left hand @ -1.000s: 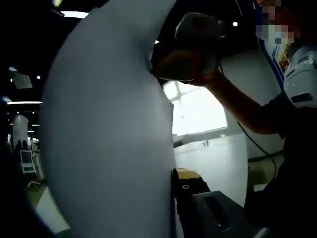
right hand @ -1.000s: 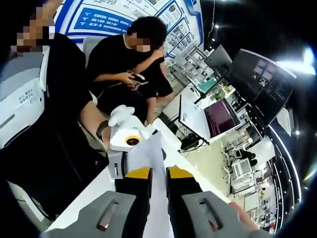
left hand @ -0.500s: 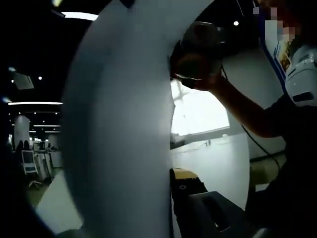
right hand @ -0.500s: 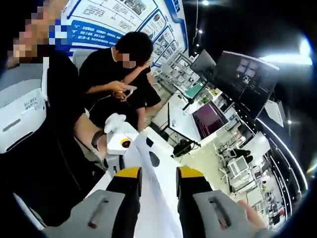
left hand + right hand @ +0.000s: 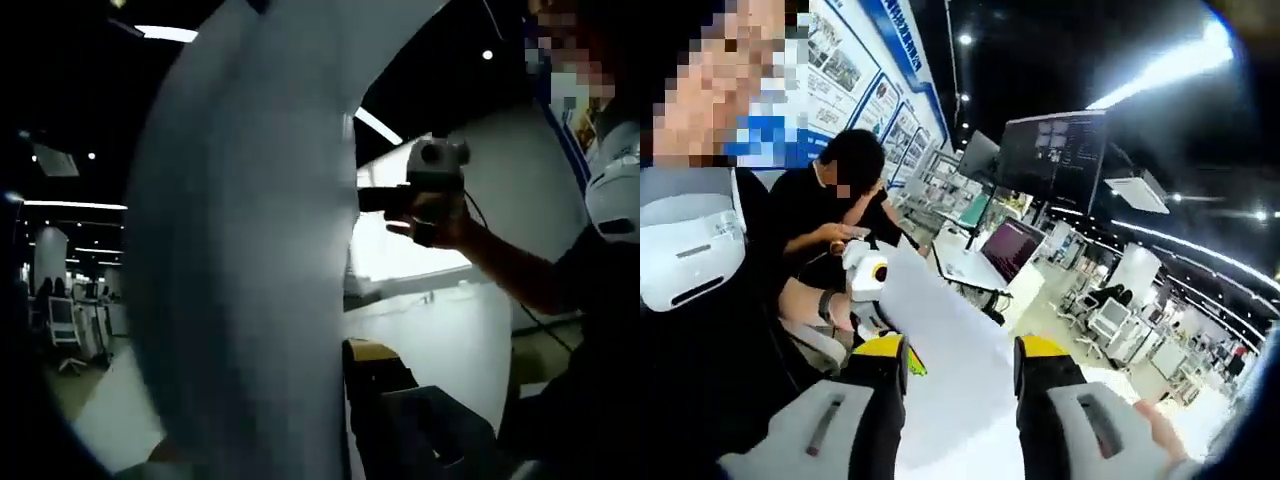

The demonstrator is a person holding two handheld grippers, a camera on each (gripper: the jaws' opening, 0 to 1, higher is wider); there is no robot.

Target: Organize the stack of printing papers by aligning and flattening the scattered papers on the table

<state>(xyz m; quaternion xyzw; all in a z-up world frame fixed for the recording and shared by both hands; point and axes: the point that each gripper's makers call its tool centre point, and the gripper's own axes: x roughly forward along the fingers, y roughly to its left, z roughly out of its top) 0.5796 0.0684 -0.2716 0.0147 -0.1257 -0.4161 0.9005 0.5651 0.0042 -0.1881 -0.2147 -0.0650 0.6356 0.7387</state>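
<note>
My left gripper (image 5: 350, 400) pinches the curved white printing-paper sheets (image 5: 250, 250), which rise from 6 toward 12 o'clock. My right gripper (image 5: 960, 365) has its yellow-tipped jaws spread, the same paper (image 5: 950, 350) running between them toward 10 o'clock.

The white flat table (image 5: 440, 345) shows beyond the raised sheets; what lies on it cannot be told.

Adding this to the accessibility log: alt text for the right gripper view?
A white sheet of paper lies between the right gripper's open, yellow-tipped jaws, running toward the left gripper beyond. Behind sit a person in black looking at a phone and office monitors.
</note>
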